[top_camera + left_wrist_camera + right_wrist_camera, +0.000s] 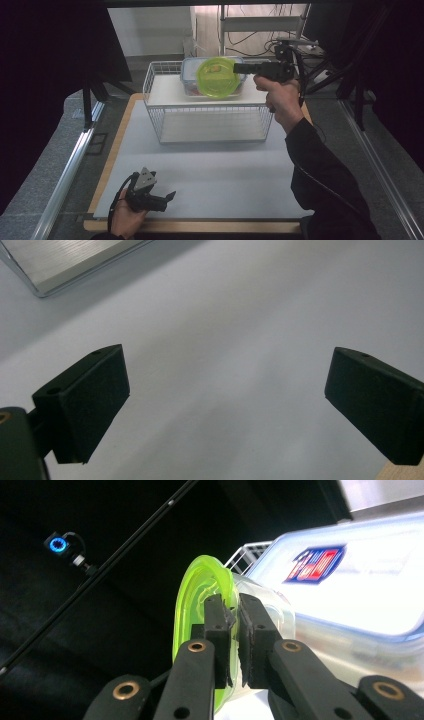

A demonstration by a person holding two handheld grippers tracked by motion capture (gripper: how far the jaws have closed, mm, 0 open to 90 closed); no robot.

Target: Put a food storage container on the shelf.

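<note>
high view: above near edge, facing far and down over counter (210,170) | left gripper view: close above counter, near-left | right gripper view: close at green lid (200,605), far-right; lid (216,76) shared with high view

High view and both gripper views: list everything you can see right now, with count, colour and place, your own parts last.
Lid: one, lime green, round, held on edge above the rack's top shelf, clamped at its rim.
Container: one, clear with a blue-rimmed lid, on the rack's top shelf behind the green lid.
Wire rack: one, white, two levels, at the far side of the mat.
Mat: one, pale grey, on the wooden table top.
Right gripper: black, shut on the lid's rim.
Left gripper: black, open, nothing between its jaws, resting low over the mat's near left corner.
</note>
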